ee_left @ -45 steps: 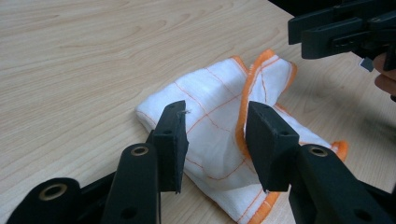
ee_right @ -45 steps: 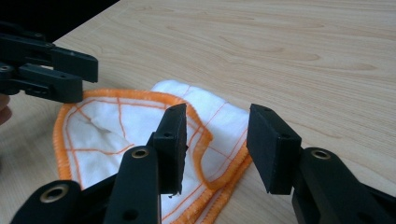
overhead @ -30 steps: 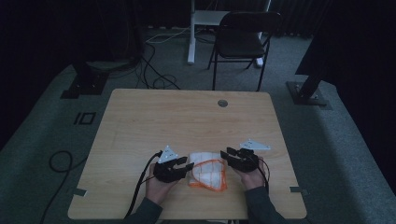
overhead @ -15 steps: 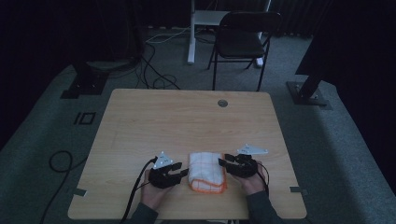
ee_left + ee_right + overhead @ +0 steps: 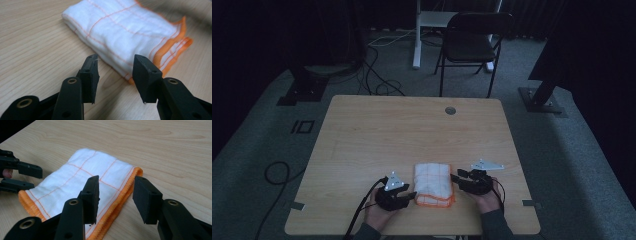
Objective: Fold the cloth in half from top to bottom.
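A folded white cloth (image 5: 433, 182) with orange grid lines and an orange hem lies flat near the front edge of the wooden table (image 5: 412, 130). My left gripper (image 5: 412, 196) rests just left of it, jaws open and pointing at its near corner. In the left gripper view the open gripper (image 5: 115, 75) holds nothing, and the cloth (image 5: 125, 27) lies just beyond the tips. My right gripper (image 5: 454, 179) sits at the cloth's right side. In the right gripper view its open jaws (image 5: 115, 197) hover over the cloth's (image 5: 82, 177) hemmed edge, with the left gripper (image 5: 20, 176) across from it.
A round cable hole (image 5: 450, 110) sits near the table's far edge. Beyond the table stand a black folding chair (image 5: 472, 40) and a white desk leg (image 5: 417, 35). Cables (image 5: 277, 172) lie on the carpet, and black stand bases flank the table.
A second ago the cloth was rumpled between both grippers. Now it lies flat and folded, and both grippers have drawn back off it, the left one lower and nearer the front edge.
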Tool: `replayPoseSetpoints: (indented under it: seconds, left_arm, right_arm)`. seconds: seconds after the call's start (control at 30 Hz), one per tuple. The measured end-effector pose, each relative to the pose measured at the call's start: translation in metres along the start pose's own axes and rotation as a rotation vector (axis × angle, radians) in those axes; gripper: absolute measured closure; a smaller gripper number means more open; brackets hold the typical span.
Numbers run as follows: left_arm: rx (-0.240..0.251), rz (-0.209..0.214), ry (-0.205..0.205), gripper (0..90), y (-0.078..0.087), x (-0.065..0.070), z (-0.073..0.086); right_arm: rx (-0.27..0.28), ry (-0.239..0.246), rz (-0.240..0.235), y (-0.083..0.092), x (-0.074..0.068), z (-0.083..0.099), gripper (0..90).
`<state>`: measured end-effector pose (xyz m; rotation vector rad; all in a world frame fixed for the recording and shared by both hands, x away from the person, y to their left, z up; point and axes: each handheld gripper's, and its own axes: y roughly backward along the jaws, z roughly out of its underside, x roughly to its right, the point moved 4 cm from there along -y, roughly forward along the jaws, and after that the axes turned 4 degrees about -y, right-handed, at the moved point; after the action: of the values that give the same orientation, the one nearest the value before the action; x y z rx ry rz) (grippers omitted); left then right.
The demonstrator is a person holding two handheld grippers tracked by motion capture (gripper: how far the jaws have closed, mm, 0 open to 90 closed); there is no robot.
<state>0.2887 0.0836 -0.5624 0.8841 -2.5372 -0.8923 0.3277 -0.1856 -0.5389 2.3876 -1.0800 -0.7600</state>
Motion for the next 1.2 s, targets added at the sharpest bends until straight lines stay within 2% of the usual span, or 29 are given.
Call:
replayPoseSetpoints:
  seconds: [0.1,0.23,0.4,0.5,0.57,0.63,0.7,0.77,0.9,1.07,1.2]
  left_arm:
    - [-0.008,-0.013,0.003,56.7,0.001,-0.002,0.002]
    - [0.036,-0.012,0.022,56.4,0.006,-0.003,-0.004]
    - [0.088,0.020,0.019,54.2,0.009,0.002,-0.021]
    - [0.079,0.042,0.005,52.8,0.004,0.008,-0.027]
    - [0.041,0.036,-0.026,52.8,-0.004,0.012,-0.024]
    - [-0.008,0.003,-0.057,53.3,-0.010,0.016,-0.017]
    - [-0.030,-0.016,-0.056,53.9,-0.014,0.017,-0.009]
    - [-0.022,-0.019,-0.050,54.2,-0.012,0.016,-0.005]
    - [-0.010,-0.022,-0.054,53.8,-0.008,0.014,-0.001]
    - [0.030,-0.007,-0.056,52.6,-0.002,0.012,0.000]
    - [0.071,-0.007,-0.059,51.1,0.005,0.009,-0.003]
  right_arm:
    - [0.003,-0.002,-0.001,0.001,0.001,0.000,56.1]
    - [0.003,0.003,-0.009,0.002,-0.004,0.001,55.6]
    - [-0.013,0.008,-0.020,0.000,-0.010,0.007,55.0]
    - [-0.042,0.019,-0.023,-0.002,-0.015,0.017,54.3]
    - [-0.067,0.047,-0.006,-0.003,-0.018,0.024,53.9]
    - [-0.088,0.068,0.008,-0.003,-0.021,0.030,53.6]
    - [-0.109,0.102,0.034,-0.003,-0.023,0.035,53.1]
    - [-0.124,0.137,0.056,-0.003,-0.023,0.038,53.1]
    - [-0.145,0.164,0.066,-0.004,-0.024,0.041,53.5]
    - [-0.151,0.144,0.050,-0.003,-0.021,0.042,52.9]
    - [-0.106,0.125,0.029,0.003,-0.019,0.038,51.7]
